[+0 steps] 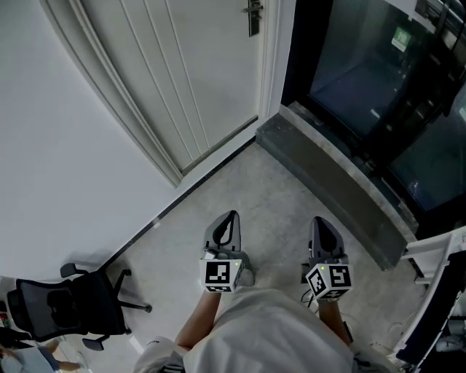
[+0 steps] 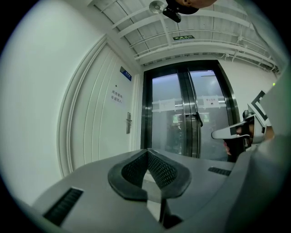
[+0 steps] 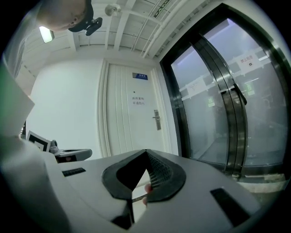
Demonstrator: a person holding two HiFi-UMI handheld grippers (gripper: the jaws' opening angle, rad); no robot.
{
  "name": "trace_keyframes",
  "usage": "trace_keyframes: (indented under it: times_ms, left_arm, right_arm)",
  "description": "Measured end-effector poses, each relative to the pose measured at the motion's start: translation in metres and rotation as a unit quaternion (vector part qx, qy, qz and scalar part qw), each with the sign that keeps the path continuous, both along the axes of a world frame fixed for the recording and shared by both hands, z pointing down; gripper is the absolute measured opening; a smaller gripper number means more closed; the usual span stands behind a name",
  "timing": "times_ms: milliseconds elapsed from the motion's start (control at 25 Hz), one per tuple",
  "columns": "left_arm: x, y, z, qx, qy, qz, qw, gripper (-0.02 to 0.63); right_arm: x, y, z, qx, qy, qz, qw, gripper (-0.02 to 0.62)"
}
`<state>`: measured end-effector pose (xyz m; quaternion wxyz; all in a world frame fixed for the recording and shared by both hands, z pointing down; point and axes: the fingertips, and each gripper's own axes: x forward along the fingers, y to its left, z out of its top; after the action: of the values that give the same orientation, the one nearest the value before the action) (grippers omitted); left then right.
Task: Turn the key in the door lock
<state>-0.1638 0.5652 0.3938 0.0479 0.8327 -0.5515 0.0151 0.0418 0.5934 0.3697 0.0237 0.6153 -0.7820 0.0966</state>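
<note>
From the head view, the left claw (image 1: 231,216) and the right claw (image 1: 321,221) are side by side and apart over the grey floor (image 1: 277,182). Both point toward the floor's far corner, where the white door (image 1: 182,80) meets the dark glass doors (image 1: 364,80). The door lock (image 1: 253,16) is on the door's right edge, well apart from both claws and seen here only as a dark plate. This view alone shows the office chair (image 1: 65,306) at the floor's near left edge.

The left gripper view shows that claw's pads meeting at the tips, with nothing between them. The lock stands upright past them, under a blue sign (image 2: 126,73).

The right gripper view shows its claw closed. A thin metal sliver with a pinkish end, apparently the key (image 3: 146,188), is pinched in the slit below the tips. No other view shows it.
</note>
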Motion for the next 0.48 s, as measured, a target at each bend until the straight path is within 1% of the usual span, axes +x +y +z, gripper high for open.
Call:
trace_keyframes:
  times_ms: [80,240,400,480]
  left_arm:
    - [-0.005,-0.022,0.002,-0.003,0.001,0.004,1.0,0.006]
    - [-0.013,-0.058,0.018,-0.028,-0.005,0.027,0.9992,0.006]
    - [-0.017,-0.094,0.012,-0.007,-0.008,0.032,0.9994,0.006]
    - [-0.017,-0.111,0.009,-0.003,-0.009,0.033,0.9994,0.006]
  right_arm:
    - [-0.004,-0.021,0.002,-0.006,0.004,0.004,1.0,0.002]
    - [-0.016,-0.055,0.005,-0.004,0.007,0.01,1.0,0.002]
    - [-0.021,-0.082,0.014,-0.006,0.006,0.013,1.0,0.002]
    - [-0.021,-0.095,0.018,-0.009,0.002,0.017,1.0,0.002]
